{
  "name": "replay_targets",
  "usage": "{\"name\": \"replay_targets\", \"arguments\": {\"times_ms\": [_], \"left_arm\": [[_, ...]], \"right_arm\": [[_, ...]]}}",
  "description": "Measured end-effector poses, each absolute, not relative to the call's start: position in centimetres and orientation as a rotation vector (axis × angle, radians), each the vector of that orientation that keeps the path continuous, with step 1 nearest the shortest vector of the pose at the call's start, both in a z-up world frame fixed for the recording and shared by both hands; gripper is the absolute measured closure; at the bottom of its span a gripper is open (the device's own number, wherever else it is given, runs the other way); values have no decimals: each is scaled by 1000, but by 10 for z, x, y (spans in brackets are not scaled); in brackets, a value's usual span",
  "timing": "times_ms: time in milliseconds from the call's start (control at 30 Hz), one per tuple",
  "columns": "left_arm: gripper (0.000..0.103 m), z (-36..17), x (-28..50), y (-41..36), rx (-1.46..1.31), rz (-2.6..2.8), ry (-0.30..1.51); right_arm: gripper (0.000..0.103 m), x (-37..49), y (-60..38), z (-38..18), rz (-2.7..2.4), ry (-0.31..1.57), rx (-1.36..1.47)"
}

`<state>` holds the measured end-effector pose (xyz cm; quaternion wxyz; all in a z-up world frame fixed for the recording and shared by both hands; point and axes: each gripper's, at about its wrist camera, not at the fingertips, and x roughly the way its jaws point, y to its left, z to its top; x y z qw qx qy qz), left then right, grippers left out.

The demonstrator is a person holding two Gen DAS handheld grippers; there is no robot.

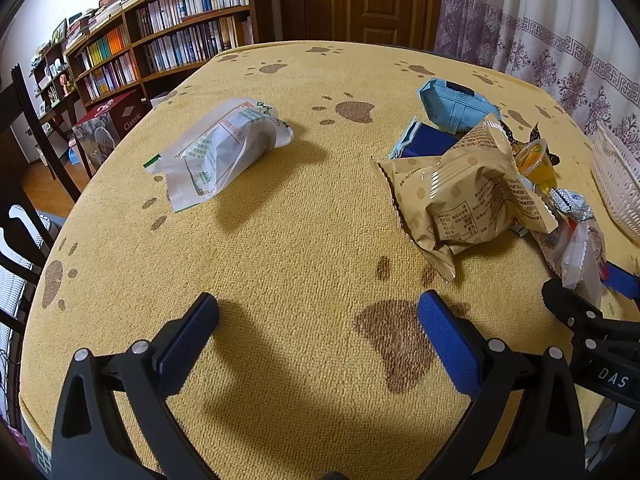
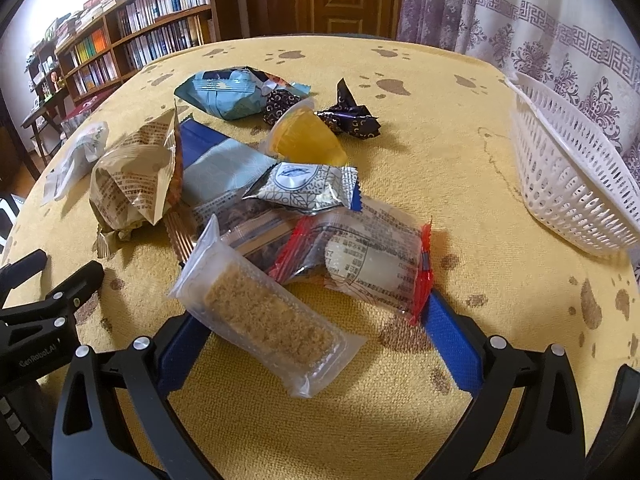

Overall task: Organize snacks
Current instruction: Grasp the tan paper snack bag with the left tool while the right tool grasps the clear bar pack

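Note:
A pile of snacks lies on the yellow paw-print tablecloth (image 2: 440, 160). My right gripper (image 2: 312, 312) is open and low at the near edge of the pile. A clear-wrapped grain bar (image 2: 272, 320) lies between its fingers and over the left one. A red-edged packet (image 2: 380, 256) overlaps its right fingertip. Behind these lie a jelly cup (image 2: 308, 140), a tan packet (image 2: 132, 184), a light blue packet (image 2: 228, 96) and dark purple candies (image 2: 352, 118). My left gripper (image 1: 318, 304) is open over bare cloth. A white and green packet (image 1: 224, 148) lies apart, ahead and to its left.
A white perforated basket (image 2: 560, 184) stands on the table at the right, also seen at the right edge as the basket (image 1: 618, 184). A dark chair (image 1: 28, 200) and bookshelves (image 1: 160, 36) stand beyond the table's left edge. A curtain (image 2: 540, 20) hangs behind.

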<state>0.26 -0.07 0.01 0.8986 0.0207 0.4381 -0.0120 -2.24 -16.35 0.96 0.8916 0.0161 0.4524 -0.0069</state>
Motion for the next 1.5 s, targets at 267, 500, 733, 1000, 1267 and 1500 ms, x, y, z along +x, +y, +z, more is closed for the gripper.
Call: {"name": "replay_targets", "arguments": {"times_ms": [267,500,733,1000,1267,1500], "left_arm": [[5,1,2,1,39,-30,905],[5,3,3,5,27,-50,904],[5,22,-9,15,-18,-162,825],[5,44,-8,4,27,-198,753],[5,37,-2,3,38,-184,773],[5,34,5,3,35,-183,774]], "right_arm": [[2,-27,-167,8,43,917,16],[2,-27,-167,9,80,937,-12],[2,-52,-181,30,196,834,83],[13,-84,-180,50,284,711,9],[31,-70,-166,41,384,733,1],[43,-43,-163,25,413,801,-12]]}}
